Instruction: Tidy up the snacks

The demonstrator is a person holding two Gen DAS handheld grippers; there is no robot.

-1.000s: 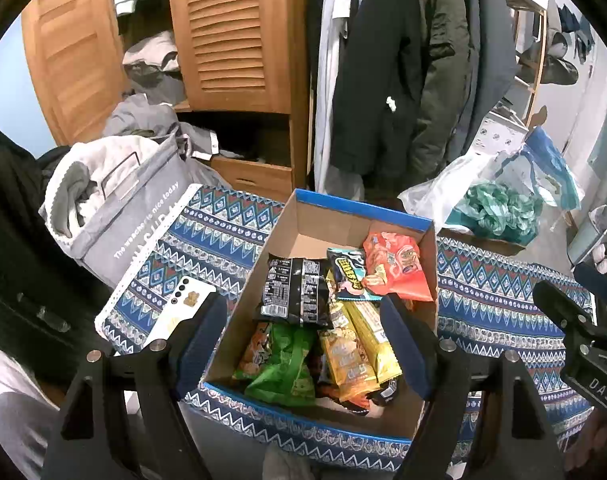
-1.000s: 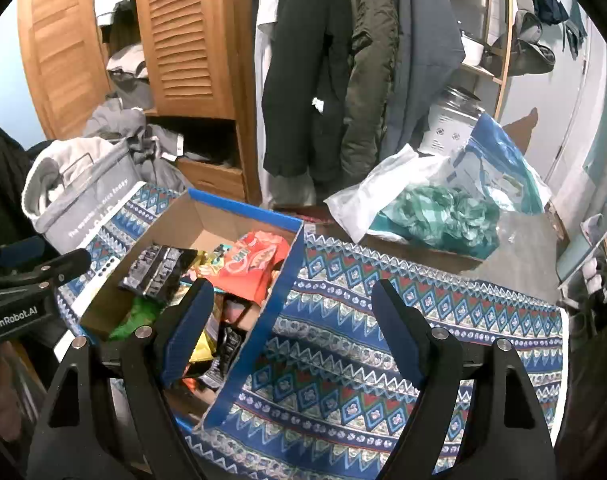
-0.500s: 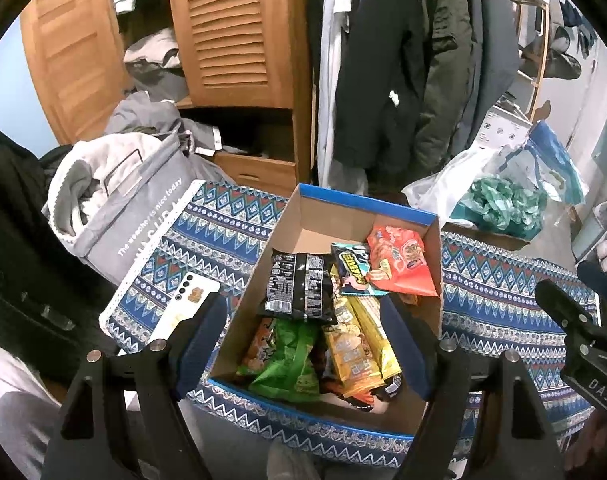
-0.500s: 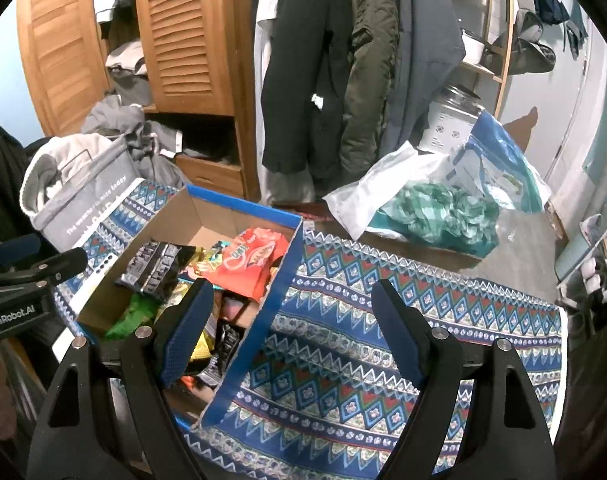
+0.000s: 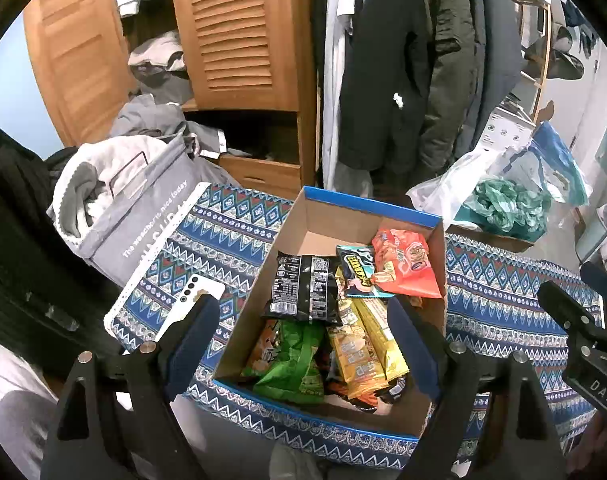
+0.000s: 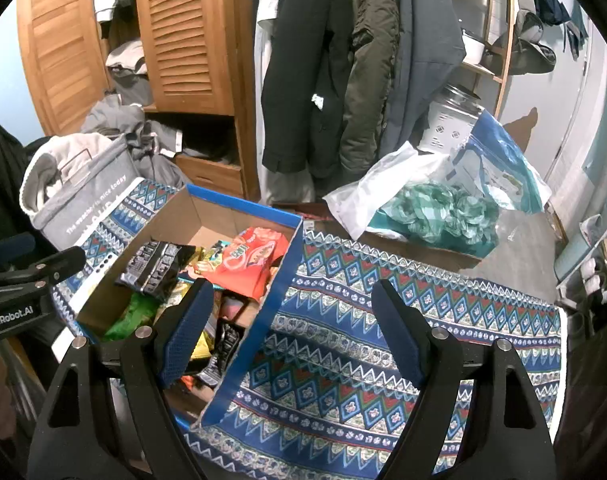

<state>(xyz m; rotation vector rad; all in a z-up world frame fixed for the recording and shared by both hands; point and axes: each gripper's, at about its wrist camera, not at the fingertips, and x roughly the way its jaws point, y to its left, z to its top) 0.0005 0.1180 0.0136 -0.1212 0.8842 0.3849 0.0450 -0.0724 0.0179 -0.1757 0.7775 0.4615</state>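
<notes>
A blue-rimmed cardboard box (image 5: 369,205) sits on a patterned blue cloth (image 5: 231,236). It holds several snack packets: a black one (image 5: 301,286), an orange one (image 5: 405,264), a green one (image 5: 295,364) and yellow ones (image 5: 359,354). My left gripper (image 5: 303,328) is open and empty, held above the box's near half. My right gripper (image 6: 293,312) is open and empty, over the box's right wall (image 6: 263,312). The orange packet (image 6: 247,260) and black packet (image 6: 153,266) also show in the right wrist view.
A white phone (image 5: 191,300) lies on the cloth left of the box. A grey laundry bag (image 5: 131,208) stands at the far left. Plastic bags with green fabric (image 6: 435,212) lie at the back right. Wardrobe and hanging coats (image 6: 335,60) stand behind.
Both grippers have drifted slightly back from the box, which sits a little farther up in both views. Both stay open and empty.
</notes>
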